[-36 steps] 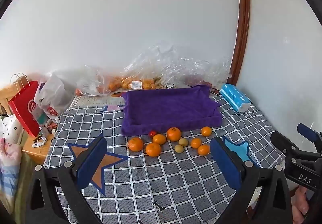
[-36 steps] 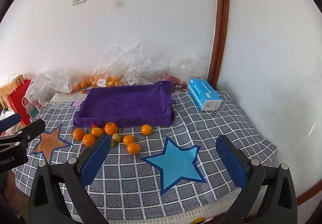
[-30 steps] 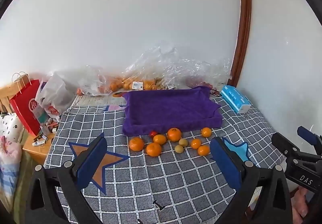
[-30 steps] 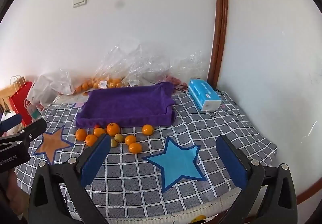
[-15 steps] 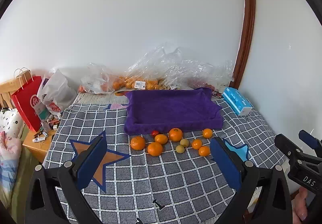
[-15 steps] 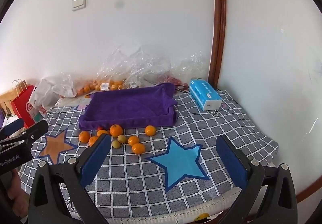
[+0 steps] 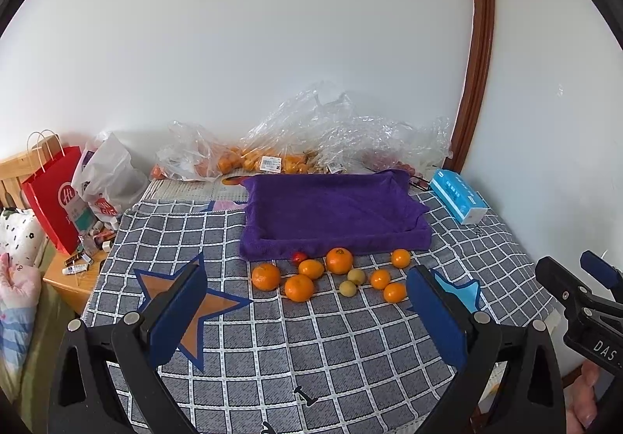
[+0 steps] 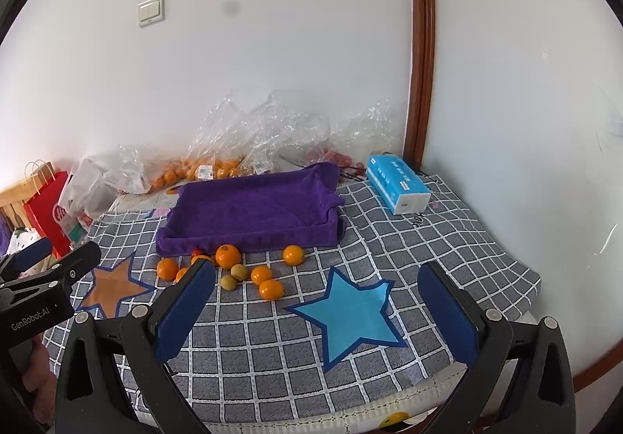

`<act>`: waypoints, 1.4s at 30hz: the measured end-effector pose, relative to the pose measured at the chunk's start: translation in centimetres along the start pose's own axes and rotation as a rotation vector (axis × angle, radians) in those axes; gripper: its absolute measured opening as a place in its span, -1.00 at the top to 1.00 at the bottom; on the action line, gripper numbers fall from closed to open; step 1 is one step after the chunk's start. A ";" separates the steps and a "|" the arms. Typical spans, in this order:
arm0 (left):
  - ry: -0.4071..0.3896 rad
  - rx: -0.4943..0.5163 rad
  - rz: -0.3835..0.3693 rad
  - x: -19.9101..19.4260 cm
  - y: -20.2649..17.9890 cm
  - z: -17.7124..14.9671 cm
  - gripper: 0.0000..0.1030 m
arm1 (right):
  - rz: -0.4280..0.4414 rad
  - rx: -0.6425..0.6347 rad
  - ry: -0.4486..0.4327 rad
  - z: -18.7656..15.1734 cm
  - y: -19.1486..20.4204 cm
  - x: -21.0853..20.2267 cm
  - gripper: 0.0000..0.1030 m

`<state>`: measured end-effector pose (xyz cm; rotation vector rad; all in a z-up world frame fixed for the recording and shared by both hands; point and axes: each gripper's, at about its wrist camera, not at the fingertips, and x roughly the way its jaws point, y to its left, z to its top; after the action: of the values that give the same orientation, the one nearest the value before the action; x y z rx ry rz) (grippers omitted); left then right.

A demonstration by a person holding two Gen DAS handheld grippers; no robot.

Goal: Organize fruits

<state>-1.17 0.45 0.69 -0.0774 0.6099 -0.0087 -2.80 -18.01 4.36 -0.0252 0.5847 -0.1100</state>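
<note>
Several oranges [image 7: 299, 287] [image 8: 271, 289], two small yellow-green fruits [image 7: 347, 288] [image 8: 228, 282] and a small red fruit [image 7: 299, 257] lie loose on the checked cloth in front of a purple cloth-lined tray [image 7: 335, 212] [image 8: 253, 208], which holds nothing. My left gripper [image 7: 307, 317] is open and empty, above the cloth short of the fruit. My right gripper [image 8: 315, 313] is open and empty, over the blue star [image 8: 350, 313], right of the fruit.
An orange star [image 7: 187, 301] is printed on the cloth at left. A blue tissue pack [image 8: 397, 188] lies right of the tray. Clear plastic bags with more oranges [image 7: 253, 161] sit against the wall. A red paper bag [image 7: 54, 196] stands at left.
Both grippers have drawn back and risen a little, so the table and fruit sit slightly lower in both views. Both stay open. No fruit has moved.
</note>
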 end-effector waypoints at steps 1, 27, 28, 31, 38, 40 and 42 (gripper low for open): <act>0.000 -0.002 -0.002 0.0 0.0 0.0 -0.99 | -0.001 -0.003 -0.002 -0.1 0.1 -0.1 -1.00; 0.013 -0.009 -0.003 0.6 0.4 -0.1 -0.99 | 0.012 0.000 0.011 -0.4 0.5 0.3 -1.00; 0.013 -0.008 -0.001 0.6 0.4 -0.2 -0.99 | 0.012 0.001 0.012 -0.4 0.5 0.3 -1.00; 0.016 -0.011 -0.009 0.7 0.5 -0.2 -0.99 | 0.008 0.005 0.014 -0.4 0.5 0.4 -1.00; 0.011 -0.033 -0.012 0.6 1.0 -0.2 -0.99 | 0.007 0.002 0.014 -0.4 0.4 0.5 -1.00; 0.014 -0.033 -0.018 0.6 1.0 -0.2 -0.99 | 0.008 0.004 0.013 -0.4 0.5 0.5 -1.00; 0.009 -0.034 -0.017 0.5 1.0 -0.3 -0.99 | 0.015 0.002 0.017 -0.4 0.6 0.6 -1.00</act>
<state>-0.93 1.44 0.11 -0.1149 0.6183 -0.0149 -2.50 -17.51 3.68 -0.0182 0.6017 -0.0959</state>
